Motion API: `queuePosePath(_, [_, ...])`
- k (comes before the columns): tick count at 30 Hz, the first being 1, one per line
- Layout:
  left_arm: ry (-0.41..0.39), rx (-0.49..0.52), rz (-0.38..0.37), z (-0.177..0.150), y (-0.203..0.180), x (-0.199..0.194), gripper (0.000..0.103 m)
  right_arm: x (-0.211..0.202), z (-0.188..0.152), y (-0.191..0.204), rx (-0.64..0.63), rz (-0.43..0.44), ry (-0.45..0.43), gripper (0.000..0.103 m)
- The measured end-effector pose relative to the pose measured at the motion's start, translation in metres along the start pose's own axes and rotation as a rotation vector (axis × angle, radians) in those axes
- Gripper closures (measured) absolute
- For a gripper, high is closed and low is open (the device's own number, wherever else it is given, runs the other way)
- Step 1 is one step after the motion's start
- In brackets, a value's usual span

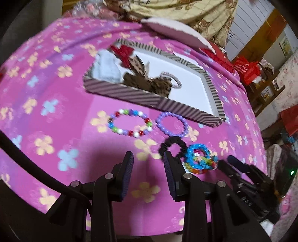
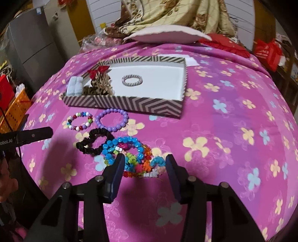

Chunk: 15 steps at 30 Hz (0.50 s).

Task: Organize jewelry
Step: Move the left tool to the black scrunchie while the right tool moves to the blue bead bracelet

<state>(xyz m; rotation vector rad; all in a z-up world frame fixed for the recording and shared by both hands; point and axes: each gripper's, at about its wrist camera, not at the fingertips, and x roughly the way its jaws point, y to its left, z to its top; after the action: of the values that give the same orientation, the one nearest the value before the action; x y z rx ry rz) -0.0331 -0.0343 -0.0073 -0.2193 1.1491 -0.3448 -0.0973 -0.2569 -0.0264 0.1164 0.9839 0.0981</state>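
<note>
So the right gripper (image 2: 144,160) is sitting low over the pink flowered bedspread (image 2: 223,130) with its jaws partway apart, straddling the near edge of a tangled heap of bright plastic bead bracelets (image 2: 130,154), mostly blue with orange, green and red mixed in. The pads don't look like they're pressing on anything, so nothing's actually gripped. The left gripper (image 1: 148,158) is also spread open and empty, just bare bedspread between its fingers, and its right finger sits right beside a black fabric scrunchie (image 2: 95,140) that touches the bead heap on its left. A bit further out there's a purple bead bracelet (image 2: 111,120) and next to it, on the left, a multicolour one (image 2: 80,121) with red, white and green beads, both lying flat and loose. Behind those is a shallow box (image 2: 130,106) with black-and-white zigzag walls and a white floor. Inside it, a grey braided hair tie (image 2: 132,80) lies near the middle, leopard-print bows (image 2: 98,87) with a red bow (image 2: 96,71) on top are piled toward the left, and some pale blue folded fabric (image 2: 74,86) fills the left corner. Way at the back there's a white cushion (image 2: 167,34) and a floral blanket (image 2: 177,13).
</note>
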Motion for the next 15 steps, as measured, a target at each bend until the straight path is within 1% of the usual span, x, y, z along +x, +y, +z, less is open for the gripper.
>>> queuePosePath(3, [0.036, -0.027, -0.045, 0.003, -0.003, 0.013, 0.052, 0.007, 0.002, 0.000, -0.013, 0.011, 0.010, 0.056])
queuePosePath(7, [0.083, -0.066, -0.061, 0.008, -0.006, 0.034, 0.051, 0.014, 0.006, 0.002, -0.046, 0.041, 0.015, 0.056])
queuePosePath(11, [0.110, -0.045, -0.023, 0.013, -0.011, 0.052, 0.051, 0.022, 0.012, 0.007, -0.105, 0.031, 0.030, 0.056])
queuePosePath(13, [0.116, -0.033, -0.013, 0.013, -0.012, 0.056, 0.051, 0.027, 0.016, 0.009, -0.131, 0.037, 0.046, 0.059])
queuePosePath(15, [0.123, -0.014, 0.012, 0.014, -0.014, 0.062, 0.051, 0.033, 0.018, 0.010, -0.149, 0.043, 0.059, 0.066])
